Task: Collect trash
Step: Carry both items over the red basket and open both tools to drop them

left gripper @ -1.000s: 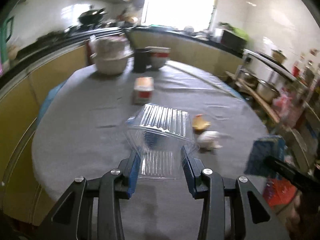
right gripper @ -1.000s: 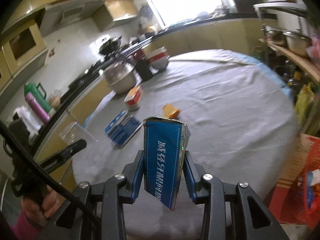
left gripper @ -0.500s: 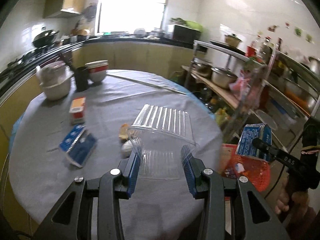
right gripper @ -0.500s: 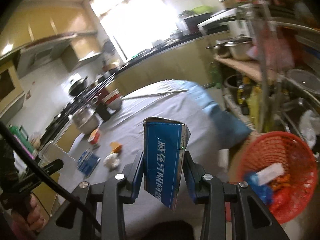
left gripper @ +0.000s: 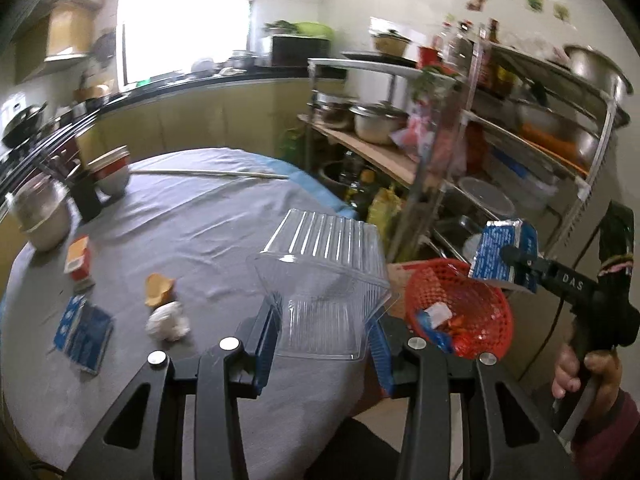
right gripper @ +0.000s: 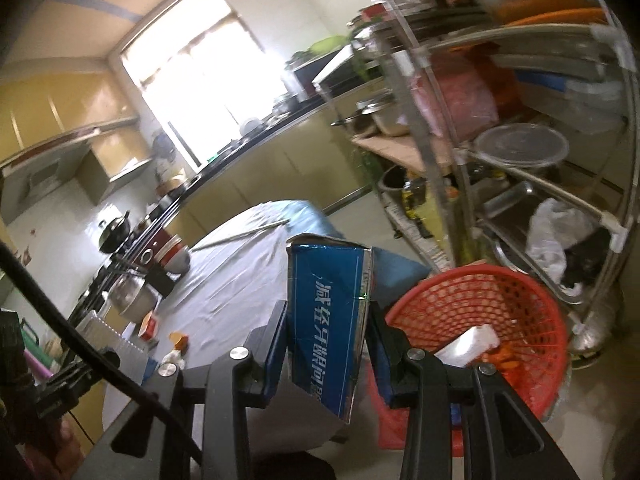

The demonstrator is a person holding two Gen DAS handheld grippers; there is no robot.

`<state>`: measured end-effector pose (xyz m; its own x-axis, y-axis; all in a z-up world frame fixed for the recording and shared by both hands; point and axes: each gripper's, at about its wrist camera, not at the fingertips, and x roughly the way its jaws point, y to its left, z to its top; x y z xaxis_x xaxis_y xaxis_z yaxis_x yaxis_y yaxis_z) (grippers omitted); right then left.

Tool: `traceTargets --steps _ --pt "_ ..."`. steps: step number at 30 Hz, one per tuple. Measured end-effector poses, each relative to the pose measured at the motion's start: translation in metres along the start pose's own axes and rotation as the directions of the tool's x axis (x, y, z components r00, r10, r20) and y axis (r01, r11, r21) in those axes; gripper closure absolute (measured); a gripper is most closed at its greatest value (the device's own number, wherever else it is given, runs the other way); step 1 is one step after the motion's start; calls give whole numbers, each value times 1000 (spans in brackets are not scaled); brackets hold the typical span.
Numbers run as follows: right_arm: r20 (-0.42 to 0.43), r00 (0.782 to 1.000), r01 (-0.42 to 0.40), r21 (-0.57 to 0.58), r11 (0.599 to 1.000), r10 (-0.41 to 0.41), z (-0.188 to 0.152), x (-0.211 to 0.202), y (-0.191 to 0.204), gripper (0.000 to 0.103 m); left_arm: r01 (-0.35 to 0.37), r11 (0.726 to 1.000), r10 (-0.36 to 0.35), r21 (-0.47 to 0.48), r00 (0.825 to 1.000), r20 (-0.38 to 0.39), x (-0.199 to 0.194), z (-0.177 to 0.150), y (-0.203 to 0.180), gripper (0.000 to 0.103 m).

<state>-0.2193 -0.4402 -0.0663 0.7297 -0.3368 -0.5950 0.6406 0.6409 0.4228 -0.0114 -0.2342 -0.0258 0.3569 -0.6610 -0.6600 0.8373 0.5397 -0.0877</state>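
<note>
we have the left gripper [left gripper: 324, 320] clamped on a clear plastic tub [left gripper: 324, 280] over the edge of the grey table [left gripper: 192, 232], and the right gripper [right gripper: 328, 340] holding a blue carton [right gripper: 332, 320] just beside the red basket [right gripper: 516, 304]. to do this well, we should bring each item over the basket's mouth before we let go, carton first since it is nearer. the light tub could catch the rim, so we should release it low and centred.
</note>
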Motion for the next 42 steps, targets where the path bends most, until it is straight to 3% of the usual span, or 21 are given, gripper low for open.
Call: traceTargets --steps 7,16,26,30,33,37,42 --pt "23 999 42 59 997 -43 7 -14 -35 63 77 995 -76 57 997 -34 22 12 -35 59" --pt "31 995 86 147 985 -92 11 -25 -82 63 189 978 -182 85 979 -89 51 24 -75 59" --pt "-18 993 119 243 963 -118 -1 -19 -124 63 342 936 -323 77 927 -192 98 30 -124 56" --pt "-49 990 140 280 950 -131 -7 -14 -135 57 376 922 -351 88 912 -214 112 33 -143 44" --pt "-64 989 149 297 943 -136 -10 -11 -139 43 391 915 -359 102 903 -236 121 36 -155 43" --pt "-61 990 139 336 931 -126 -9 -10 -142 42 398 914 -368 78 894 -254 126 40 -155 43" --pt "-35 991 131 317 939 -126 -5 -16 -133 42 383 923 -362 42 900 -241 119 38 -137 41"
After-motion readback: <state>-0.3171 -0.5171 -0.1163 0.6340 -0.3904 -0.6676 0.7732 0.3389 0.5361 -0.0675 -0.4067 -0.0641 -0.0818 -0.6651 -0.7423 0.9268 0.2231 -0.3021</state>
